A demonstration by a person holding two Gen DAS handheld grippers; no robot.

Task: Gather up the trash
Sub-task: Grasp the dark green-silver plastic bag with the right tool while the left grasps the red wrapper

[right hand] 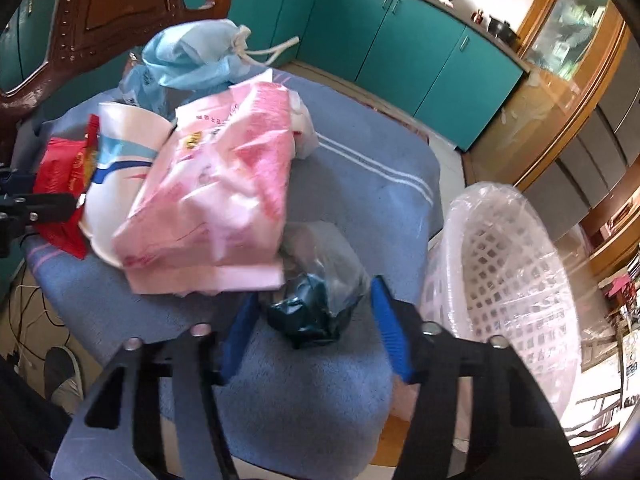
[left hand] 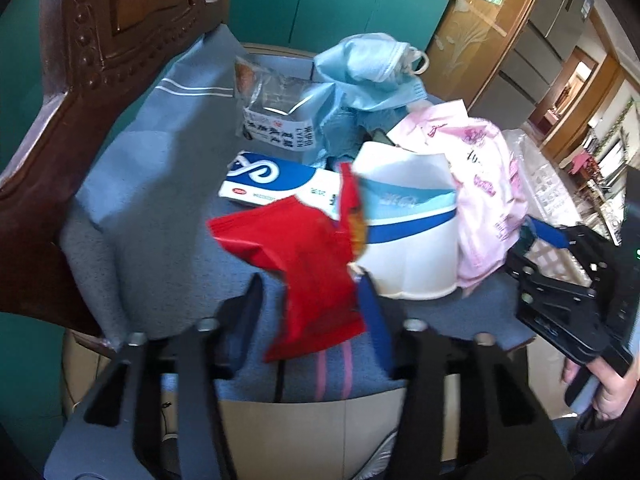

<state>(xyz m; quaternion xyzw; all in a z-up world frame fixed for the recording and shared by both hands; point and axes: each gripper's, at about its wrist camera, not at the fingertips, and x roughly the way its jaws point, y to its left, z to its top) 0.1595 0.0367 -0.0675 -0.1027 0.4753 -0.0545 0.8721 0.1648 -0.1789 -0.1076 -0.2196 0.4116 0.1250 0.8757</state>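
Note:
Trash is piled on a chair seat covered by a blue cloth [left hand: 152,184]. My left gripper [left hand: 310,300] is open, its jaws on either side of a red snack wrapper [left hand: 304,264] that leans on a white paper cup [left hand: 408,232]. My right gripper [right hand: 312,324] is open around a crumpled dark green and clear plastic wrapper [right hand: 316,304] lying on the cloth [right hand: 360,184]. A pink plastic bag [right hand: 216,196] lies against the cup [right hand: 120,152]. The red wrapper [right hand: 64,184] and the left gripper show at the left edge of the right wrist view.
A white mesh bin [right hand: 508,280] lined with clear plastic stands right of the chair. Blue face masks [left hand: 368,68], a blue and white box [left hand: 272,180] and a clear packet [left hand: 276,100] lie farther back. The carved wooden chair back [left hand: 80,60] rises at left.

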